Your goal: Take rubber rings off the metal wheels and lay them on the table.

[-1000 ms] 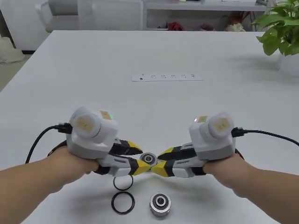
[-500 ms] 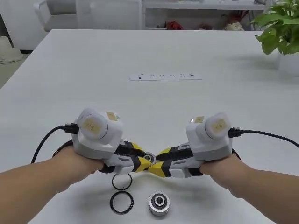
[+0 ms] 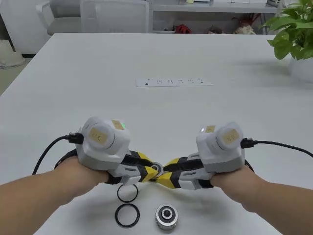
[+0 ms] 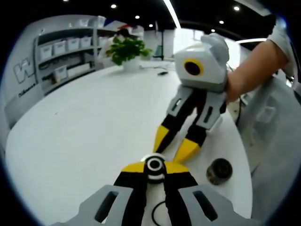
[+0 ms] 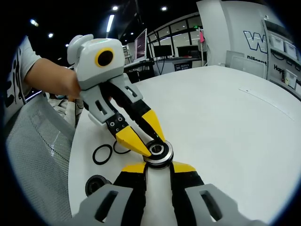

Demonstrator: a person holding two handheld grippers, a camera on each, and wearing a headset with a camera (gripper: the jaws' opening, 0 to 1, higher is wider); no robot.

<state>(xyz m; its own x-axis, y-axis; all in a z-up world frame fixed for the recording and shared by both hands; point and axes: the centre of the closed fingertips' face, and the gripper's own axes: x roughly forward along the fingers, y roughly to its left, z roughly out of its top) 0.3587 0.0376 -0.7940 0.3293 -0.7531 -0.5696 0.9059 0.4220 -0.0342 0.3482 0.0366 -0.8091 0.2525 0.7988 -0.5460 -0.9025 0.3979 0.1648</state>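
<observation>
Metal wheel [image 3: 155, 169] — held over the table [image 3: 161, 54] where both grippers meet | left gripper [image 4: 154, 166] clamped on it | right gripper [image 5: 158, 166] tips at its rim, grip unclear | two rubber rings [image 3: 118, 193], spare wheel [image 3: 167, 215] — lying just below.

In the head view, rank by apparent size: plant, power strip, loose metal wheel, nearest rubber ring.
1. Plant, though cropped.
2. Power strip, long but thin.
3. Loose metal wheel and nearest rubber ring: alike, no ranking.

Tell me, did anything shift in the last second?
The left tool edged slightly toward the right tool; both stay at the raised metal wheel. The loose rubber rings and the spare wheel lie where they were.
</observation>
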